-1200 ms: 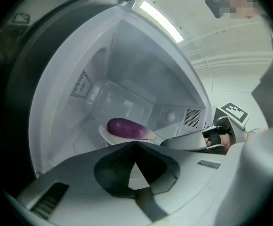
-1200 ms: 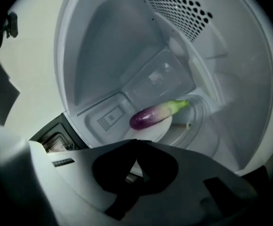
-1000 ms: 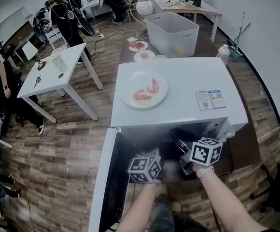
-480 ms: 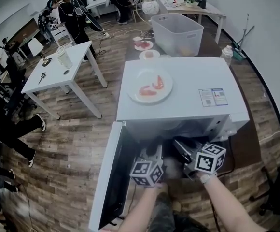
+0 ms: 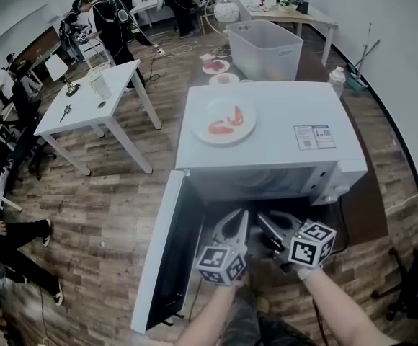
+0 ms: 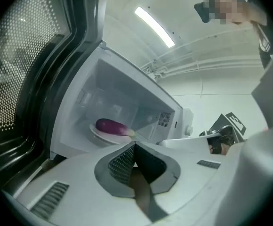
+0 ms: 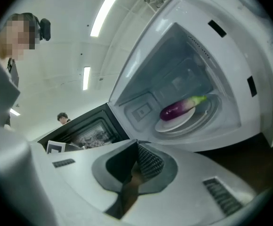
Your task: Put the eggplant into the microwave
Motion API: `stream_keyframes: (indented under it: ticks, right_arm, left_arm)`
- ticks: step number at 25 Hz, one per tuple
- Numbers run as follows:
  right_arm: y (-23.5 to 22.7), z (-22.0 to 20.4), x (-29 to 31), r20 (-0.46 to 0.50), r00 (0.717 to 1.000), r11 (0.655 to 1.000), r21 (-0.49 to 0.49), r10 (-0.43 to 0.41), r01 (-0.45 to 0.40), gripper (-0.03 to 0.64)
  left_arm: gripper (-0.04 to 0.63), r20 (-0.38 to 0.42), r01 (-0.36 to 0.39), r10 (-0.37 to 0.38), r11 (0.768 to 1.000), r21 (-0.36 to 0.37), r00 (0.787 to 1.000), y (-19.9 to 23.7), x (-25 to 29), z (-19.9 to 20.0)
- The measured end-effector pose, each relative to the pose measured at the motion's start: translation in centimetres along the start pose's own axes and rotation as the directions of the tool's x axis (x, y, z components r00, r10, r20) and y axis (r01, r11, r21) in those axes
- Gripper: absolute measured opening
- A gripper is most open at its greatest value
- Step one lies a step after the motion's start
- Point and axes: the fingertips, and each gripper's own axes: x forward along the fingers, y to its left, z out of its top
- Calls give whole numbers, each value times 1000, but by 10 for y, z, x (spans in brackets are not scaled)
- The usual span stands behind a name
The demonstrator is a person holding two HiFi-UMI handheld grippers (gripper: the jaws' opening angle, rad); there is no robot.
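The purple eggplant [image 6: 112, 126] lies on a white plate [image 7: 174, 122] on the floor of the open white microwave [image 5: 267, 150]; the right gripper view shows the eggplant [image 7: 179, 108] with its green stem pointing right. Both grippers hang side by side just outside the cavity mouth, apart from the eggplant. My left gripper [image 6: 134, 147] is shut with nothing between its pads, and in the head view the left gripper [image 5: 238, 216] sits by the open door [image 5: 158, 258]. My right gripper [image 7: 137, 147] is shut and empty too; the head view places the right gripper [image 5: 264, 219] to the left one's right.
A plate with red food [image 5: 224, 121] rests on the microwave's top. Behind it are a large clear plastic bin [image 5: 269, 49] and two small plates. A white table [image 5: 94, 107] stands at the left on the wooden floor, and several people are at the back.
Both grippers have drawn back out of the microwave's cavity toward me. The eggplant stays on its plate inside.
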Motion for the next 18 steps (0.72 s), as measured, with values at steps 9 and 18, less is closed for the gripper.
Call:
stream_keyframes:
  ticks: [9,18]
  right_arm:
    - [29,-7,-27,-44,999,998,-61,1,-3,0]
    - [58,-9,-55,-46,999,996,-88,-9,5,1]
  left_arm:
    - [2,-2,56,-56,998,6,998,-36,-28,4]
    - [2,-9,93,-93,994,50,996,-72,-54,16]
